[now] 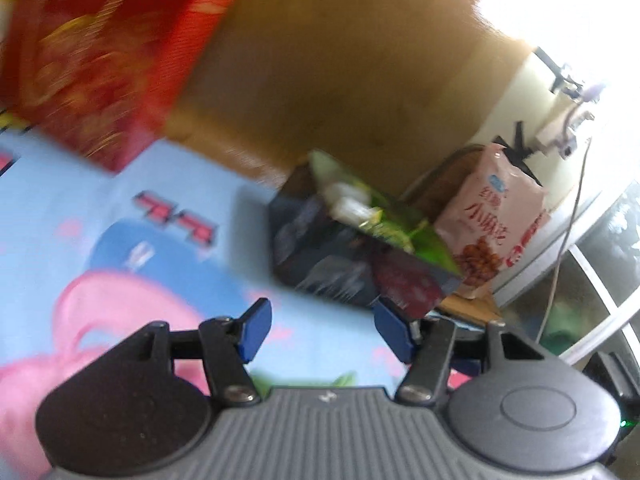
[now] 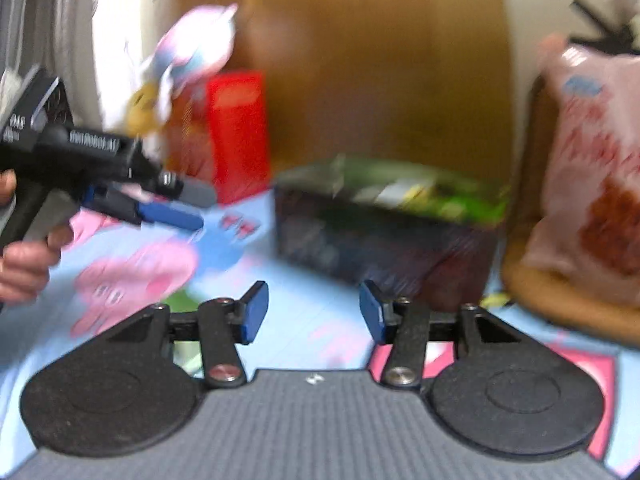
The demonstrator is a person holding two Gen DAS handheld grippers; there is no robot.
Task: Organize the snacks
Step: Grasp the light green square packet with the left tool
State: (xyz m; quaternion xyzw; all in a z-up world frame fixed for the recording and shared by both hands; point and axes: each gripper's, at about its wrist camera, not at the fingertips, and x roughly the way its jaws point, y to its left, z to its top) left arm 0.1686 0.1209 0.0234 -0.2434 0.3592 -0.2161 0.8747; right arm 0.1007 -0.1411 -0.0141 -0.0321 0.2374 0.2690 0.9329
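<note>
In the left wrist view a dark snack box with a green top [image 1: 352, 240] lies on the blue cartoon-print cloth [image 1: 80, 208]. A red snack box [image 1: 108, 60] stands at the upper left and a pink snack bag [image 1: 492, 220] stands behind on the right. My left gripper [image 1: 320, 332] is open and empty, its right finger close to the dark box's near corner. The right wrist view shows my right gripper [image 2: 314, 312] open and empty just in front of the dark box [image 2: 384, 236]. The red box [image 2: 236, 136], the pink bag [image 2: 592, 184] and the left gripper [image 2: 196, 208] are also there.
A brown wooden panel [image 2: 380, 72] rises behind the snacks. The pink bag rests on a round wooden tray [image 2: 560, 304]. A pastel plush toy [image 2: 188, 52] leans by the red box. A hand [image 2: 24, 264] holds the left gripper. A cable [image 1: 568, 216] hangs at the right.
</note>
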